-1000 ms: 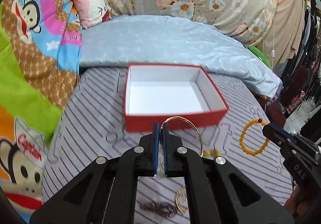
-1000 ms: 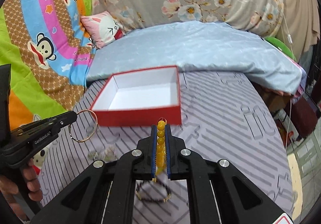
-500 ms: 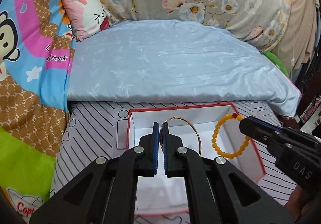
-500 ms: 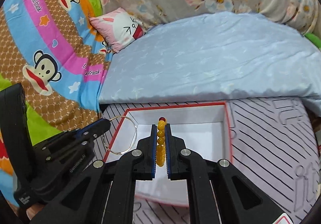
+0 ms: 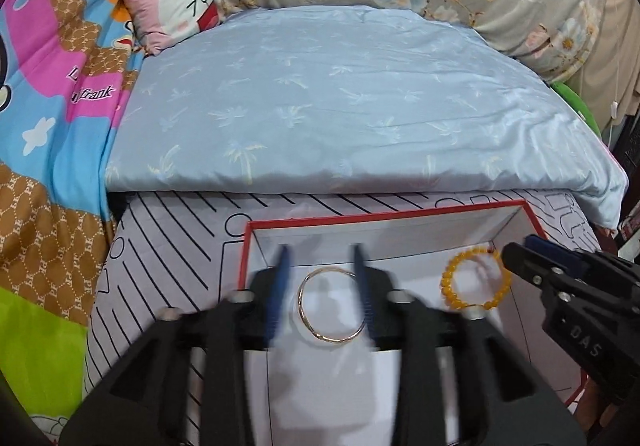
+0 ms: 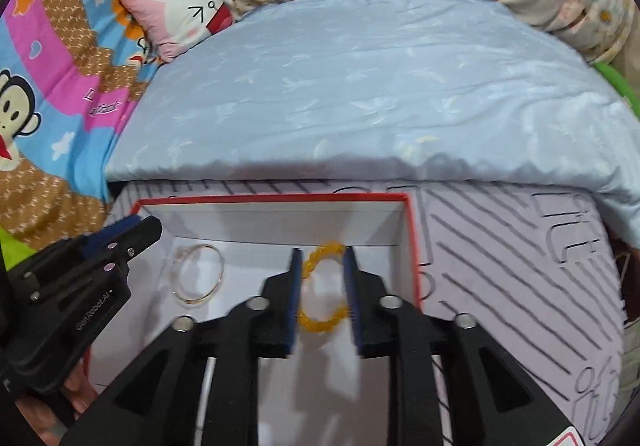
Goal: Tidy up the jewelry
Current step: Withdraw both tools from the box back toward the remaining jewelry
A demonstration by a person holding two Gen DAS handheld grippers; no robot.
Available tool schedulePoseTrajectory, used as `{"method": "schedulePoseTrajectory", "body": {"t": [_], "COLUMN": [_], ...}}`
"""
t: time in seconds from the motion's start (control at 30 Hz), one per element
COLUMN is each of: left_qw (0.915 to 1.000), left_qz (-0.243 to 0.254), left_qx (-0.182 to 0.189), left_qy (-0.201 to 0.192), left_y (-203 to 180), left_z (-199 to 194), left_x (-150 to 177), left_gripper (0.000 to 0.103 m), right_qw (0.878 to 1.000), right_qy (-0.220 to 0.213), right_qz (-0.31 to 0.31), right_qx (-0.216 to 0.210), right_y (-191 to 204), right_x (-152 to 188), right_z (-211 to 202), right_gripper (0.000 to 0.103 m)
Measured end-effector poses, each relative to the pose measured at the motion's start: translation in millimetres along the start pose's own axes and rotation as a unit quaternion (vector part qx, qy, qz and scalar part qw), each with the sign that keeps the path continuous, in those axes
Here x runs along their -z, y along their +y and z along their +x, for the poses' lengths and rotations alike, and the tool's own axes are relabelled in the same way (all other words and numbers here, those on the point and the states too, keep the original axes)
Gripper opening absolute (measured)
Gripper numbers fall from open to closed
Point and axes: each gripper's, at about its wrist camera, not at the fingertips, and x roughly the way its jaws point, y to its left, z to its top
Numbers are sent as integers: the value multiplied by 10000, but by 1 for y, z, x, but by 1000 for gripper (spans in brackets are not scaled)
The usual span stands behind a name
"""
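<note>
The left gripper (image 5: 320,278) has just been opening its jaws, and the gold bangle (image 5: 332,305) lies flat between them on the white floor of the red box (image 5: 245,246), released. The right gripper (image 6: 322,278) has also just been opening, and the yellow bead bracelet (image 6: 322,286) rests between its fingers in the same box, no longer pinched, I think. So the step in hand is the drop of two pieces into the box, and it looks finished. The next move calls for lifting both grippers straight out without catching the pieces. Behind the box lies a blue blanket (image 5: 340,94).
</note>
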Motion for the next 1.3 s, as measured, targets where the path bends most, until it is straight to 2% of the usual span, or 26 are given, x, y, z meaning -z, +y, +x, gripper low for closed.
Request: {"method": "schedulePoseTrajectory", "body": {"t": [0.03, 0.27, 0.6, 0.77, 0.97, 1.3], "left_qw": [10000, 9991, 9978, 9982, 9989, 9988], "left_qz": [-41, 6, -91, -152, -184, -242], "left_qx": [-28, -268, -513, -481, -432, -313], "left_qy": [-64, -321, -408, -314, -50, 281], "left_y": [2, 4, 14, 14, 19, 16], "left_z": [-4, -43, -100, -118, -126, -142], "left_x": [1, 19, 70, 99, 137, 193], "left_gripper": [49, 54, 56, 62, 62, 62], "right_qw": [10000, 9984, 9979, 9985, 9993, 9992], "right_qy": [-80, -526, -584, -489, -271, 86], "right_qz": [-16, -196, -195, -85, 128, 141], "right_qx": [30, 119, 217, 238, 231, 373], "right_y": [-1, 5, 11, 8, -2, -2], "right_x": [1, 24, 87, 119, 158, 214], "right_z": [-6, -62, -111, -128, -139, -149], "right_gripper": [35, 43, 43, 43, 43, 43]}}
